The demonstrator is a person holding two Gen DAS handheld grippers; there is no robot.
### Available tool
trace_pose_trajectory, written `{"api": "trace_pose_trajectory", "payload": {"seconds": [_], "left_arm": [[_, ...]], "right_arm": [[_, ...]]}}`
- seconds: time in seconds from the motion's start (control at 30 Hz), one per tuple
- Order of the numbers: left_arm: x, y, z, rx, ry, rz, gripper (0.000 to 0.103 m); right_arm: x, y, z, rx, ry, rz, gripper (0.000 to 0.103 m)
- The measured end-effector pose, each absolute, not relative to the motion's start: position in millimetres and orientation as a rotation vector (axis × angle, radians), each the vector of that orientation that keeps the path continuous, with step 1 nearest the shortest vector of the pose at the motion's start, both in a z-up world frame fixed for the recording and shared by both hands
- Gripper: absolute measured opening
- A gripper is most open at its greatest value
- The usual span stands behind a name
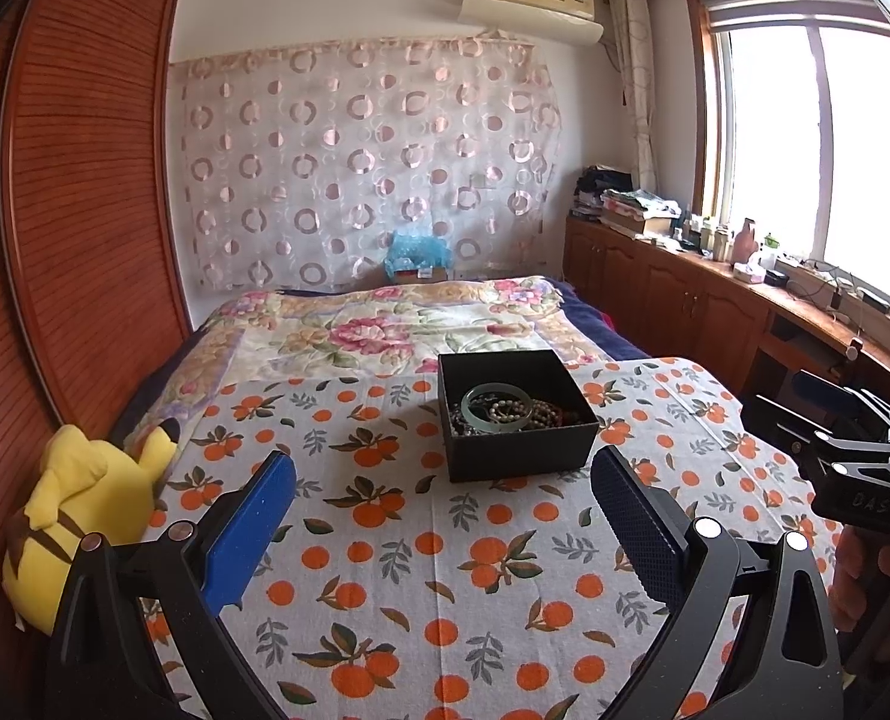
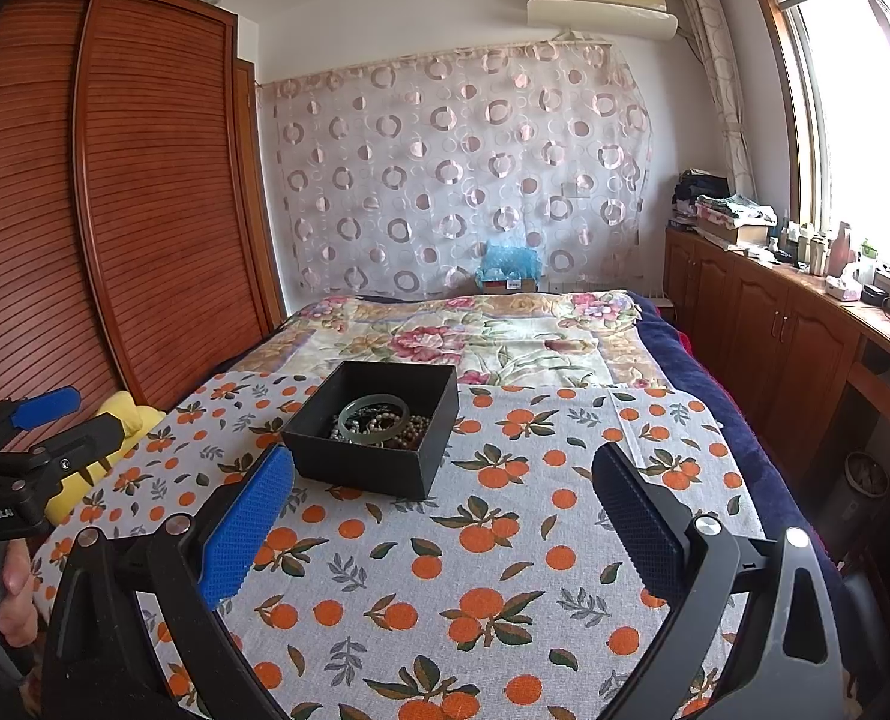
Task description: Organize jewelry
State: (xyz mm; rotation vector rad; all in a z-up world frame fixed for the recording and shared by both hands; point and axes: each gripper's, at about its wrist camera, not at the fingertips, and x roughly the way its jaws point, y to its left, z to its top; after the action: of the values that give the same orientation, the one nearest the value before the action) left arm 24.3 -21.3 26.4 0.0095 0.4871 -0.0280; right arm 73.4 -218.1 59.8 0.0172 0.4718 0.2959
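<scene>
On the bed, a cloth printed with oranges covers the near end, and a black box sits on it toward the cloth's far edge, roughly midway between its side edges. Inside the open box lies a pale green bangle on top of a tangle of bead strings; the separate strands are too small to tell apart. The left gripper hovers over the cloth with its two blue-padded fingers spread wide and nothing between them, the box just beyond their tips. The right gripper is likewise spread wide and holds nothing, with the box ahead and slightly toward its left finger, whose tip overlaps the box's near corner in the right wrist view. Each tool appears in the other's camera, carried by a hand at the near side edges of the cloth. A yellow plush toy lies at the cloth's left edge against the brown slatted wardrobe. Beyond the cloth, a flowered quilt covers the rest of the bed up to the wall, where a curtain with a ring pattern hangs.
</scene>
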Motion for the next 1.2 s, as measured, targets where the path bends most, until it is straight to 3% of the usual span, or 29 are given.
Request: {"api": "trace_pose_trajectory", "payload": {"seconds": [1.2], "left_arm": [[20.7, -21.9, 29.4, 0.005, 0.494, -0.009, 0.095]], "right_arm": [[72.7, -214.5, 58.7, 0.019, 0.474, 0.298, 0.100]]}}
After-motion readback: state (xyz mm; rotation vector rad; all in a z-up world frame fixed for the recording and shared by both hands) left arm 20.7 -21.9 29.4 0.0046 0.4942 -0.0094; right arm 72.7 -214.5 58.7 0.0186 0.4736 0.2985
